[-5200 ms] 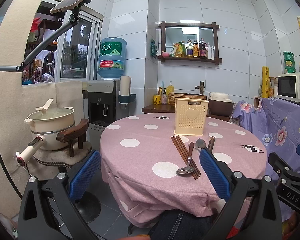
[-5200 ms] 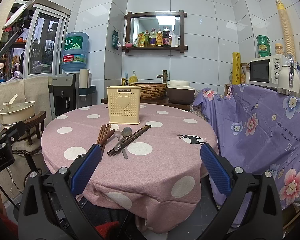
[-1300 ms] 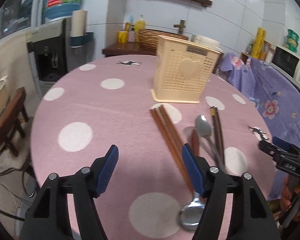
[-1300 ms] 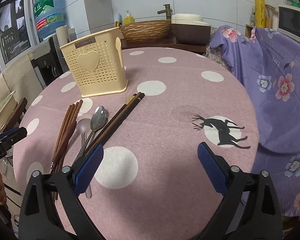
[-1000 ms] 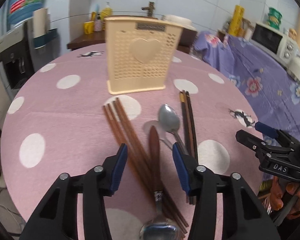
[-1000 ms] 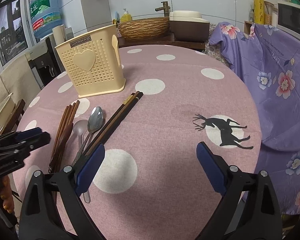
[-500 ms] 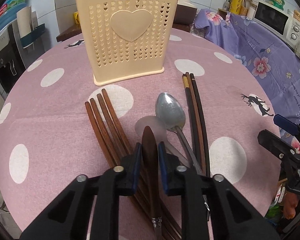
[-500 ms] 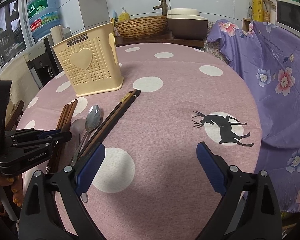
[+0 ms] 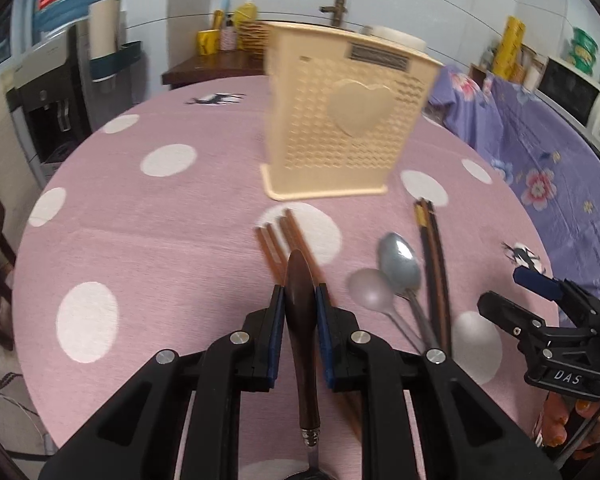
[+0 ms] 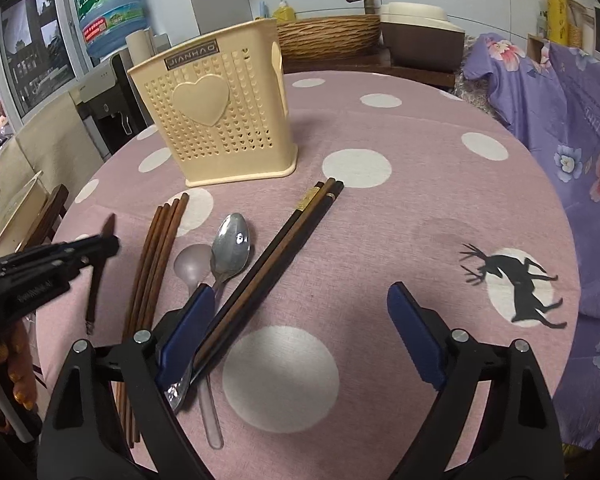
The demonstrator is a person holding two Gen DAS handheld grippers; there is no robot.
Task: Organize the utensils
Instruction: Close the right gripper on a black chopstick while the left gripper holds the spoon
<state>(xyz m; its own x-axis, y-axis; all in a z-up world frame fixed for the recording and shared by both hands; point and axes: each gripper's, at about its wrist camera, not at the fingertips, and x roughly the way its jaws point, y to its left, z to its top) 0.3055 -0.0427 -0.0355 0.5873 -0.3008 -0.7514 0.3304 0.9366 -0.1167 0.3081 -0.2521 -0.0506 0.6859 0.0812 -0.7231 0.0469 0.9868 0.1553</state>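
Observation:
My left gripper (image 9: 300, 292) is shut on the dark wooden handle of a spoon (image 9: 302, 320), held above the table; it also shows in the right wrist view (image 10: 100, 264). A cream perforated utensil holder (image 9: 340, 128) stands upright beyond it. On the pink dotted cloth lie brown chopsticks (image 10: 156, 256), a metal spoon (image 10: 230, 246), a clear plastic spoon (image 10: 192, 260) and dark chopsticks (image 10: 292, 240). My right gripper (image 10: 300, 312) is open above the dark chopsticks' near end, touching nothing.
The round table (image 10: 420, 184) drops off on all sides. A purple floral cloth (image 10: 560, 92) covers furniture at the right. A water dispenser (image 9: 56, 92) stands at the left. A wicker basket (image 10: 328, 36) sits on a counter behind.
My left gripper has lifted the wooden-handled spoon off the chopsticks and swung left. The right gripper has moved forward and down toward the dark chopsticks.

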